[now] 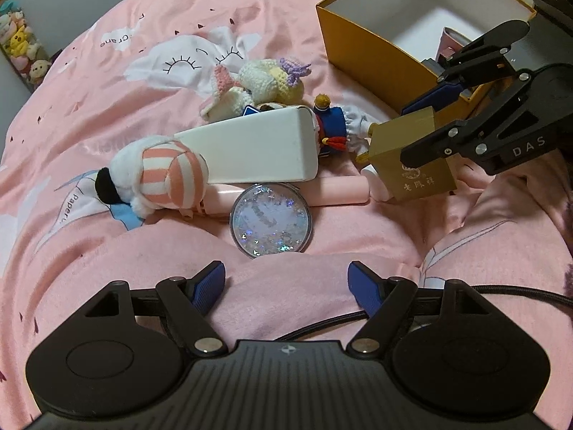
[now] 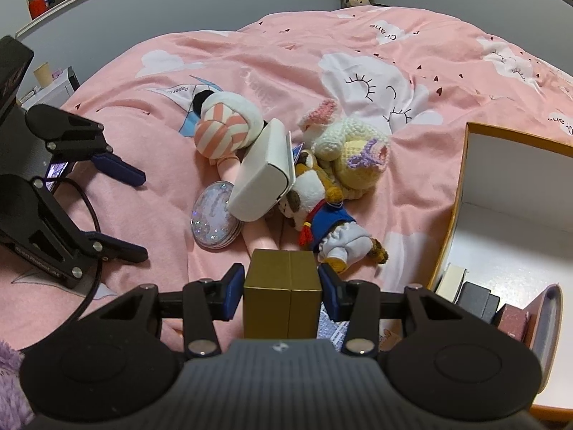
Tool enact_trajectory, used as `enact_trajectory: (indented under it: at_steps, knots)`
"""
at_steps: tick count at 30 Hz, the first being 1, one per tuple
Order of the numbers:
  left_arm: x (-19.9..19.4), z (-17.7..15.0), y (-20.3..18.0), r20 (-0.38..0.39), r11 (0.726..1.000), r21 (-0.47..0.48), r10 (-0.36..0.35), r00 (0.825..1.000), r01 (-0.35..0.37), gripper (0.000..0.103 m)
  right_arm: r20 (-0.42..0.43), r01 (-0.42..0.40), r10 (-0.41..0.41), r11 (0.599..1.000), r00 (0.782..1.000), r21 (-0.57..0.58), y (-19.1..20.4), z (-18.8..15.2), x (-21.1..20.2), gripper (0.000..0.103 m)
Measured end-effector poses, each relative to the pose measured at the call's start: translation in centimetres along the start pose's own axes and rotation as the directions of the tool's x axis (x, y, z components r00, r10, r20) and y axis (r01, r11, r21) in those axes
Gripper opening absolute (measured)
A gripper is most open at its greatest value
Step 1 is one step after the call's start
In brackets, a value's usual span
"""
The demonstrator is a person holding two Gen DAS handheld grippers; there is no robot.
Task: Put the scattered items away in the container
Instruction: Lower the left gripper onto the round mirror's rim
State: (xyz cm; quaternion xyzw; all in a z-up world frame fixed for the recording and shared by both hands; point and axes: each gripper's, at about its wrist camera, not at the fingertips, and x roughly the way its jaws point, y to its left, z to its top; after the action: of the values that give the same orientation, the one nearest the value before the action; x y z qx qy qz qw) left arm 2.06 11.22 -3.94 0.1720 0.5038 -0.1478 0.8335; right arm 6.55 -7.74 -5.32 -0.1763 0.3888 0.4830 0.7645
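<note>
My right gripper [image 2: 282, 285] is shut on a small gold box [image 2: 283, 286], held just above the pink bedding beside the orange container [image 2: 460, 193]. From the left wrist view the gold box [image 1: 412, 165] hangs between the right gripper's fingers [image 1: 429, 96] in front of the container [image 1: 365, 53]. My left gripper [image 1: 286, 283] is open and holds nothing, just short of a round glitter compact [image 1: 270, 220]. Scattered together lie a white box [image 1: 250, 147], a striped plush [image 1: 157, 175], a crochet toy [image 1: 265, 82], a blue-dressed doll [image 1: 333, 125] and a pink tube [image 1: 340, 190].
The container holds several small boxes [image 2: 476, 301] and a pink item [image 1: 451, 41]. A black cable [image 1: 501, 290] trails across the rumpled pink duvet [image 1: 107, 89]. A shelf of plush toys [image 1: 18, 46] stands past the bed's far edge; a desk [image 2: 53, 79] sits left.
</note>
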Motion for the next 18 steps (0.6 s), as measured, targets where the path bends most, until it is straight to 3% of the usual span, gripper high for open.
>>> enact_trajectory:
  at_steps: [7, 11, 14, 18]
  knots:
    - [-1.0, 1.9, 0.7, 0.056, 0.999, 0.043, 0.025, 0.998, -0.027, 0.089, 0.001, 0.007, -0.007, 1.0, 1.0, 0.004, 0.0, 0.1, 0.1, 0.048]
    - [-0.7, 3.2, 0.9, 0.084, 0.997, 0.08, -0.022, 0.996, 0.016, 0.089, -0.004, 0.0, 0.0, 1.0, 1.0, 0.005, 0.1, 0.1, 0.3, 0.048]
    - [0.7, 4.0, 1.2, 0.059, 0.993, 0.097, -0.075, 0.995, 0.069, 0.089, -0.01, 0.0, 0.0, 1.0, 1.0, 0.01, 0.1, 0.0, 0.4, 0.048]
    - [3.6, 4.9, 2.4, -0.041, 0.989, 0.056, -0.132, 0.99, 0.134, 0.089, -0.008, 0.007, -0.007, 1.0, 1.0, 0.015, -0.1, -0.1, 0.3, 0.048]
